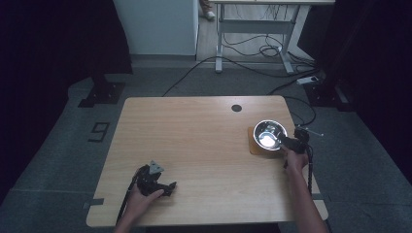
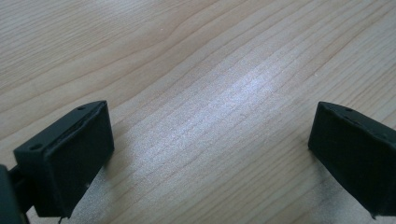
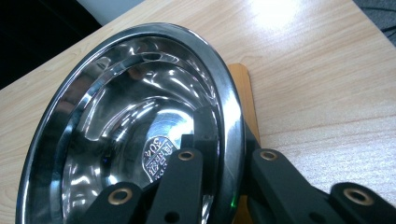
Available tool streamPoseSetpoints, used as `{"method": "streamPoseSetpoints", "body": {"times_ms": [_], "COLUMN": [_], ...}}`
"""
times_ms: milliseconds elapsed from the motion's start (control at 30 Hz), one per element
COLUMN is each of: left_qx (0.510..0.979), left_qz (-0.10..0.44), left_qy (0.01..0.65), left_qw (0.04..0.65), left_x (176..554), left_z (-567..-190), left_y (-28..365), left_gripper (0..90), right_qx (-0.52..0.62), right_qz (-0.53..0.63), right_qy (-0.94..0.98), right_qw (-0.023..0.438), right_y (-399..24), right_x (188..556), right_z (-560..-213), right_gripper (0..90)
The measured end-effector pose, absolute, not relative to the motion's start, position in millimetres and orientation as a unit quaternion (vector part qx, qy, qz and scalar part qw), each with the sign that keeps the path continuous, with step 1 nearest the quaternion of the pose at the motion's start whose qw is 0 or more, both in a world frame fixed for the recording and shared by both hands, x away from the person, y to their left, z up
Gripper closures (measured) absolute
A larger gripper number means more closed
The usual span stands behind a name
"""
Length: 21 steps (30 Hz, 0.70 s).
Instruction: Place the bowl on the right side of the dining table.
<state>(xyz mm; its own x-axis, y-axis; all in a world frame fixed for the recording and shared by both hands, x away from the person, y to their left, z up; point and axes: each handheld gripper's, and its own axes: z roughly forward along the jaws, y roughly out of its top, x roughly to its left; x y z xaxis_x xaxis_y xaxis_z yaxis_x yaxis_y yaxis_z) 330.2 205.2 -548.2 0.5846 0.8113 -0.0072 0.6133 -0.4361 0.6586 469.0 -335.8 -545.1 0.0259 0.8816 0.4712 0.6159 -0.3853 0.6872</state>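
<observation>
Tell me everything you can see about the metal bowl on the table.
The metal bowl is round, shiny steel with a rolled rim and a mirror-like inside that bears a stamped mark reading 304 on its floor. It holds nothing. It sits at the right side of the wooden table, over a thin orange-brown mat that shows from beneath. In the right gripper view it looks tilted. The right gripper is shut on its near rim, one jaw inside the bowl, the other outside.
</observation>
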Motion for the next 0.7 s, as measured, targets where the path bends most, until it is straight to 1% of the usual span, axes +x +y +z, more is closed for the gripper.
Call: {"method": "streamPoseSetpoints", "body": {"times_ms": [367,467,700], "left_qx": [0.833,0.833,0.833], "left_qz": [0.157,0.157,0.157], "left_qy": [0.428,0.428,0.428], "left_qw": [0.315,0.315,0.315], "left_x": [330.2,330.1,330.0], "left_z": [-548.2,-548.2,-548.2], "left_y": [205.2,205.2,205.2], "left_gripper": [0.0,0.0,0.0], "right_qx": [0.696,0.693,0.693], "right_qz": [0.455,0.457,0.460], "right_qy": [0.537,0.541,0.537], "right_qw": [0.138,0.134,0.140], "right_y": [-332.9,-332.6,-334.6], "right_x": [471.9,472.9,472.6], "right_z": [-550.6,-552.5,-552.8], "right_gripper": [85.0,80.2,76.9]}}
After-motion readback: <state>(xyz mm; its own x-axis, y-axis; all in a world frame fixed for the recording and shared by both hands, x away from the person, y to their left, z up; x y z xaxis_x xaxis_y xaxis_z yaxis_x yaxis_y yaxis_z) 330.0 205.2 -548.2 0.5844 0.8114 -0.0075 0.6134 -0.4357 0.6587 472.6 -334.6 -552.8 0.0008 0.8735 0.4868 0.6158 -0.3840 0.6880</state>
